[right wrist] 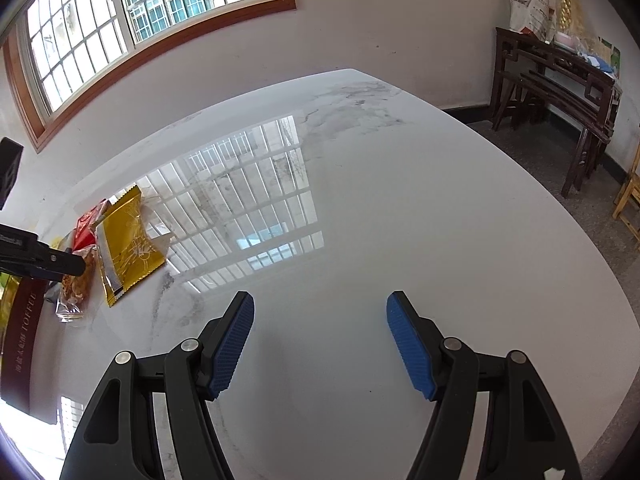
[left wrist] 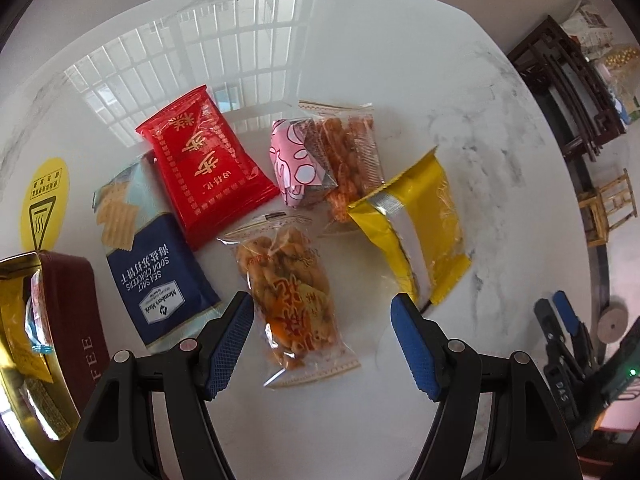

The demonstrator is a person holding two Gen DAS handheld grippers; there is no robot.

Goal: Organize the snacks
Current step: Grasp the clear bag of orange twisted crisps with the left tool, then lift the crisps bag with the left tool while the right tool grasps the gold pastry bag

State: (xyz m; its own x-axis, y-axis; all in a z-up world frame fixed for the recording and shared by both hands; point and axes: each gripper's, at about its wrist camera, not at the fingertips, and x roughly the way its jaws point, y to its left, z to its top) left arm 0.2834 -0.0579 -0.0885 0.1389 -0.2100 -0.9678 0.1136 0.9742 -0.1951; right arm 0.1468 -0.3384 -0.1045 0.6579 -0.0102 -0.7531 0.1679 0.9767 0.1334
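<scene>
Left gripper [left wrist: 322,312] fills the bottom of the left wrist view, its blue-padded jaws spread with nothing pinched; a clear packet of fried dough twists [left wrist: 288,292] lies on the table between and just beyond its fingertips. Right gripper [right wrist: 320,312] hangs likewise spread and empty over bare tabletop in the lower part of its own view.

Beneath both is a glossy white marble table [left wrist: 400,60] that mirrors a barred window [right wrist: 120,20]. At the lower left of the left wrist view stands a dark red toffee box [left wrist: 76,312] with gold-wrapped snacks inside.

Snacks cluster mid-frame. A blue sea salt soda cracker pack [left wrist: 156,264] lies left of the twists, its top edge tucked under a red packet [left wrist: 208,164]. To the right lies a yellow packet [left wrist: 424,228], its upper corner overlapping a clear packet of orange fried snacks [left wrist: 352,156]. A smaller pink-and-white wrapped snack [left wrist: 292,160] leans against that clear packet. A yellow round sticker [left wrist: 44,200] sits at the left edge.
</scene>
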